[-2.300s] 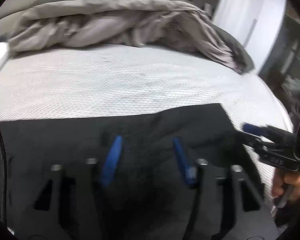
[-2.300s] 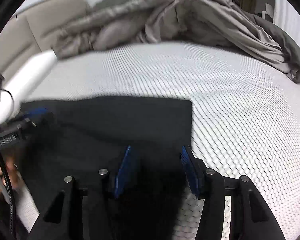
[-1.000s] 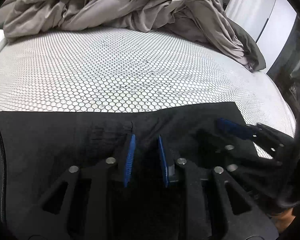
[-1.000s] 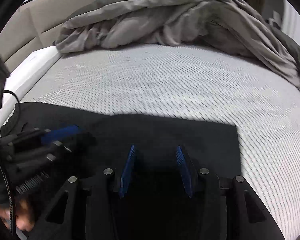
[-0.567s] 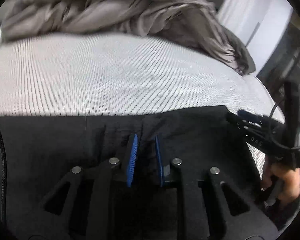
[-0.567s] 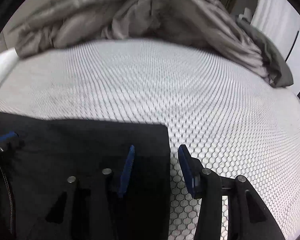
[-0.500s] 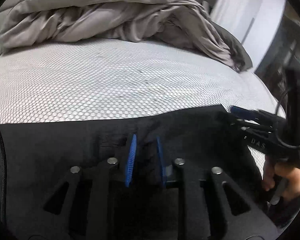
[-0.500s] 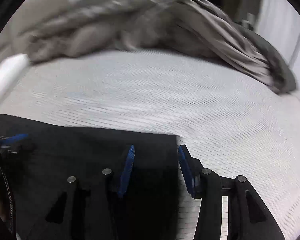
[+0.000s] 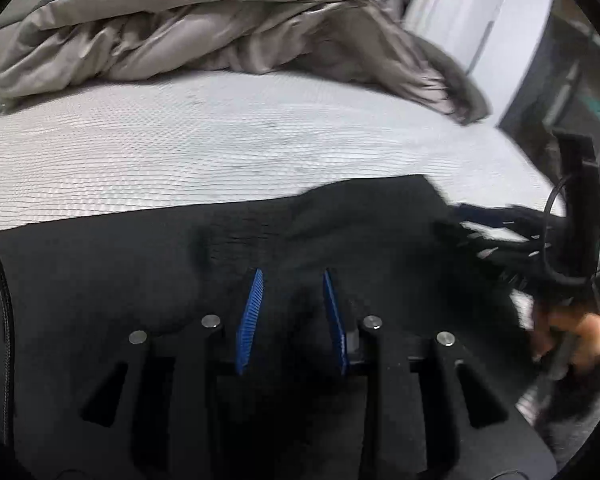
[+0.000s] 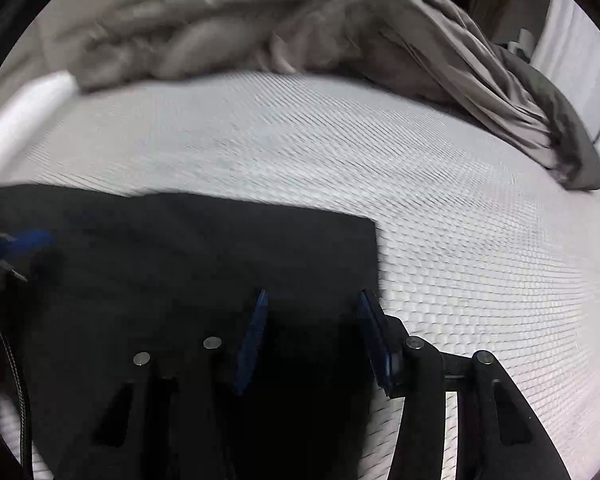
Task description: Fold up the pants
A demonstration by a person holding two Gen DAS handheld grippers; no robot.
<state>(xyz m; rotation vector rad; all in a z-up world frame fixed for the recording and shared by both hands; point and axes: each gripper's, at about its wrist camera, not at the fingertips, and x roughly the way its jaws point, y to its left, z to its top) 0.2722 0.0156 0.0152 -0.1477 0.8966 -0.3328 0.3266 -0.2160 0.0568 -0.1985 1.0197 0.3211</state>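
Note:
The black pants (image 9: 140, 264) lie flat on the white mesh bed cover (image 9: 220, 140), folded into a dark rectangle (image 10: 204, 256). My left gripper (image 9: 292, 280) is open over the pants' middle, its blue pads apart, with a small wrinkle of fabric just ahead. My right gripper (image 10: 312, 300) is open over the pants' right edge, one pad over fabric and the other at the edge. The right gripper also shows in the left wrist view (image 9: 484, 236), held by a hand. The left gripper shows at the left of the right wrist view (image 10: 16, 248).
A rumpled grey duvet (image 9: 204, 28) is heaped along the far side of the bed (image 10: 300, 28). A white bed edge (image 10: 16, 120) runs at the left. White cupboards (image 9: 480, 20) and dark furniture stand beyond the bed's right side.
My left gripper's pads have spread apart from a narrow pinch on the fabric. The right gripper has stayed open and shifted slightly at the pants' right edge.

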